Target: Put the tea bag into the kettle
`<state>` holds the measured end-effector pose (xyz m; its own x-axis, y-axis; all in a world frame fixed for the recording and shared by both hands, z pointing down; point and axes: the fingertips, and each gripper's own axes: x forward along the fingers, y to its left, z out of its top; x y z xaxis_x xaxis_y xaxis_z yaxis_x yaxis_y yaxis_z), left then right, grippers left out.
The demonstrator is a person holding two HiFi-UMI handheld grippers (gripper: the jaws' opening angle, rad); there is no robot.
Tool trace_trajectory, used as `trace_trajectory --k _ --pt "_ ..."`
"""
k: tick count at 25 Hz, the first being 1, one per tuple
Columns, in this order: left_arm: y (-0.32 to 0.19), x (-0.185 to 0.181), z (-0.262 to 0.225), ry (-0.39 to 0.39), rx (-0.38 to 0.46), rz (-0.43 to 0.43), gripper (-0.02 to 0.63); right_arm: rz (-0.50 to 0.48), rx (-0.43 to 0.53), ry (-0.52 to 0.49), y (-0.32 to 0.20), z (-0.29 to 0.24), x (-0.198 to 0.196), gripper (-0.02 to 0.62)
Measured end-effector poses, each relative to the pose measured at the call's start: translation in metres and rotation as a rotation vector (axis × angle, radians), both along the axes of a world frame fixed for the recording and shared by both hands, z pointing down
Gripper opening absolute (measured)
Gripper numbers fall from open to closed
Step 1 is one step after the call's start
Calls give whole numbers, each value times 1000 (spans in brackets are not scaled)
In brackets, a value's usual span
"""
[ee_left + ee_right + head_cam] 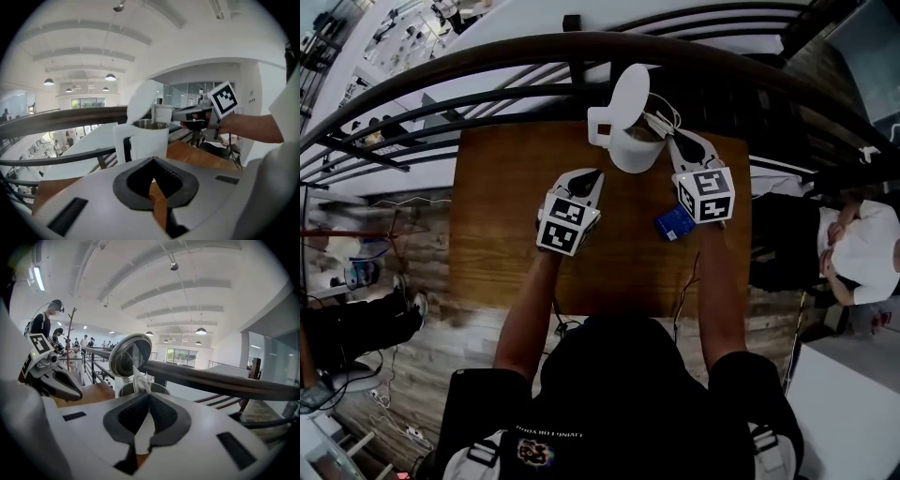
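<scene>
— First, the tea bag [140, 377]: where exactly?

— Pinched between the pads of the right gripper [149, 397], white and crumpled, sticking out a little past the tips. Held just above the open mouth of the kettle [140, 389], not yet inside.

— And the kettle itself?

— White, standing upright at the far edge of the wooden table [506, 253], close to the dark railing [487, 66]. Lid [628, 94] tipped up and back, leaving the mouth uncovered. In the left gripper view, shown with a steel rim and with the handle [123, 147] turned toward the camera.

— Now the left gripper [598, 174]?

— Closed completely, pad against pad, with nothing between. Held above the table, on the near side of the kettle and a little to its left in the head view, not touching it.

— To be exact about the right jaws?

— Narrow, almost together, clamped on the thin tea bag and on nothing else.

— Anything more on the table?

— Only a small blue packet [673, 222], lying flat just beside the right marker cube [705, 195], apart from the kettle.

— And around the table?

— A person [862, 253] in a white top at the right edge of the head view, beyond the table. Impossible to tell more there.
</scene>
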<state>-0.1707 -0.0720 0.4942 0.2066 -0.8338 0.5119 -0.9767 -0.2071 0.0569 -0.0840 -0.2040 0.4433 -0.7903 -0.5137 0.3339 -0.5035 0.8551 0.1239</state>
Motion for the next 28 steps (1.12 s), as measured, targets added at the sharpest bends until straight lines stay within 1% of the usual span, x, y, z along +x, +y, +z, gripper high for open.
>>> trace_trajectory --k 4,8,11,16,19,22,25,28 --pt "-13 -21 -17 20 59 -106 3 36 -20 7 -5 7 -3 23" --pt "-20 -38 -32 20 116 -183 3 50 -26 15 -6 10 -10 23" --pt "-28 -45 -46 21 153 -223 3 44 -47 19 -5 11 -12 25" --pt "-42 -52 -66 21 204 -259 3 36 -70 -11 -6 9 -13 28" --pt "-45 -56 -71 27 226 -272 3 62 -27 -65 -9 -11 -12 29" --pt "-48 -53 -73 46 233 -270 3 78 39 -146 -13 -52 -10 28" --pt "-49 -53 -72 51 233 -276 3 51 108 -194 -9 -93 -20 28" --pt "-49 -55 -73 48 236 -282 3 5 167 -213 1 -124 -37 28"
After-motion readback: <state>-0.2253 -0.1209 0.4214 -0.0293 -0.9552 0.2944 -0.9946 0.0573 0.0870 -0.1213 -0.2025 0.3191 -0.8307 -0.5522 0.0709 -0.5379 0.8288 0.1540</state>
